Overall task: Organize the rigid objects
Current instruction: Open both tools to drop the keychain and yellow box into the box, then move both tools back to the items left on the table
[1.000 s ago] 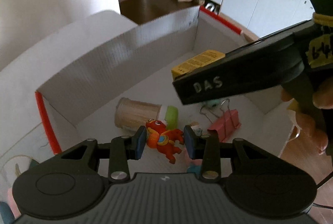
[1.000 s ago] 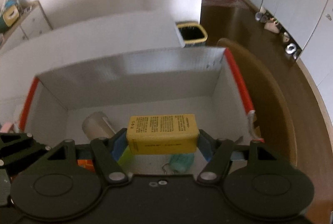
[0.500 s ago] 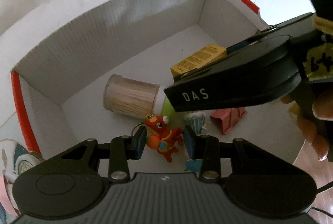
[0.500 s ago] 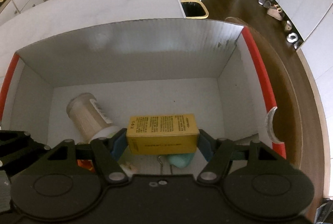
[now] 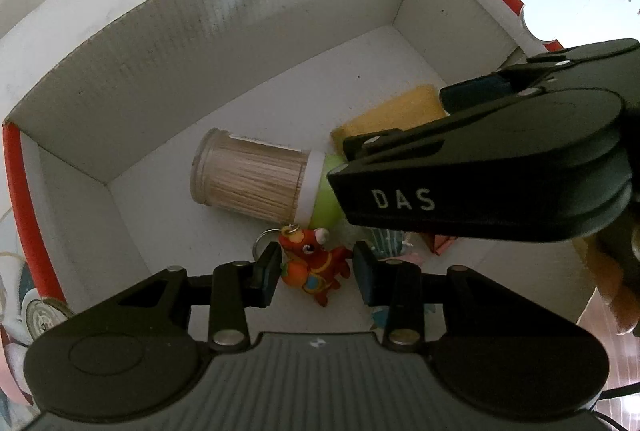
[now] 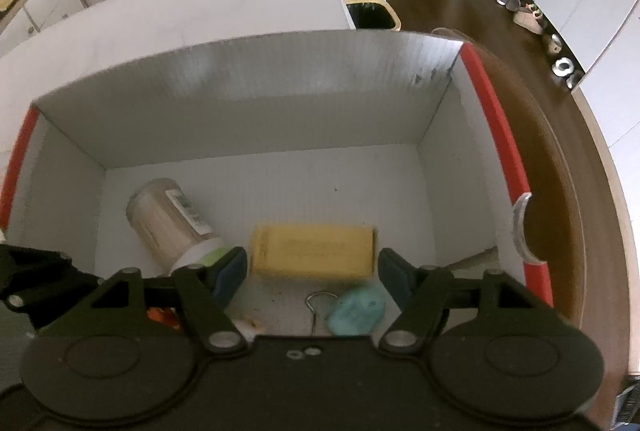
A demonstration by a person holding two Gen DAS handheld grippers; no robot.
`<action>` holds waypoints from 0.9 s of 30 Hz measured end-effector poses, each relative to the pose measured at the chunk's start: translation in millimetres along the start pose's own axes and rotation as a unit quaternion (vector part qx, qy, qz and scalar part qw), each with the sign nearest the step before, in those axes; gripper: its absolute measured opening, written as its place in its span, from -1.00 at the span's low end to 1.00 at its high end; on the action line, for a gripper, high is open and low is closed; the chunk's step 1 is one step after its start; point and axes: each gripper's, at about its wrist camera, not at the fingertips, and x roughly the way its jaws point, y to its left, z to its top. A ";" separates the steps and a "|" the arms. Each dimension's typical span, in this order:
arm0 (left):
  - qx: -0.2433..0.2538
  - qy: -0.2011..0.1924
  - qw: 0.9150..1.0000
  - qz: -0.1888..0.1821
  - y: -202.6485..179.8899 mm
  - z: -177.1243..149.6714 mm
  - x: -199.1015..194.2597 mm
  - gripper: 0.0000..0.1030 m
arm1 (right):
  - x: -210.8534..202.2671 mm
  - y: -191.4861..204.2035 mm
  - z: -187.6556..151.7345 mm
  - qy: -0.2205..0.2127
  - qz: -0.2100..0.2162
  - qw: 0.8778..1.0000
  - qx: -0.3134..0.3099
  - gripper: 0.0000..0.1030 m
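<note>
A white cardboard box [image 5: 240, 31] with red edges lies open under both grippers. My left gripper [image 5: 316, 271] is shut on a red dragon keychain toy [image 5: 316, 273], held low over the box floor. My right gripper [image 6: 310, 267] has its jaws opening. The yellow carton [image 6: 312, 251] sits blurred between them, with a small gap to each pad. It also shows in the left wrist view as the yellow carton [image 5: 392, 115], under the right gripper's fingers. A toothpick jar [image 5: 248, 179] with a green lid lies on its side on the box floor.
In the box lie a teal object [image 6: 356, 311], a wire clip handle [image 6: 316, 301] and a pink binder clip [image 5: 440, 245], partly hidden. The box stands on a white table [image 6: 200, 11]. A bin [image 6: 372, 11] and wooden floor lie beyond.
The right pads have parted from the yellow carton, which has dropped lower in the box. The left gripper has tipped further down into the box, still holding the toy.
</note>
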 end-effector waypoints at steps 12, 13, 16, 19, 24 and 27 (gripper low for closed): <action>0.009 -0.045 0.999 -0.016 2.8 -18.5 -29.9 0.05 | -37.4 -5.1 -15.6 -0.034 0.020 0.999 0.019 0.49; 0.011 -0.051 0.998 -0.017 3.0 -20.5 -34.0 0.05 | -41.3 -3.8 -16.7 -0.038 0.022 0.999 0.019 0.49; 0.010 -0.066 0.998 -0.020 6.7 -24.8 -45.7 0.05 | -56.3 -1.1 -20.9 -0.053 0.031 0.998 0.021 0.51; 0.009 -0.083 0.996 -0.024 0.6 -35.5 -61.3 0.05 | -71.5 1.4 -26.8 -0.066 0.040 0.997 0.019 0.54; 0.000 -0.114 0.993 -0.028 1.1 -59.4 -87.4 0.05 | -92.6 5.6 -30.0 -0.090 0.047 0.995 0.027 0.55; 0.002 -0.132 0.991 -0.034 0.0 -53.8 -88.9 0.05 | -105.7 9.5 -35.4 -0.105 0.049 0.993 0.031 0.56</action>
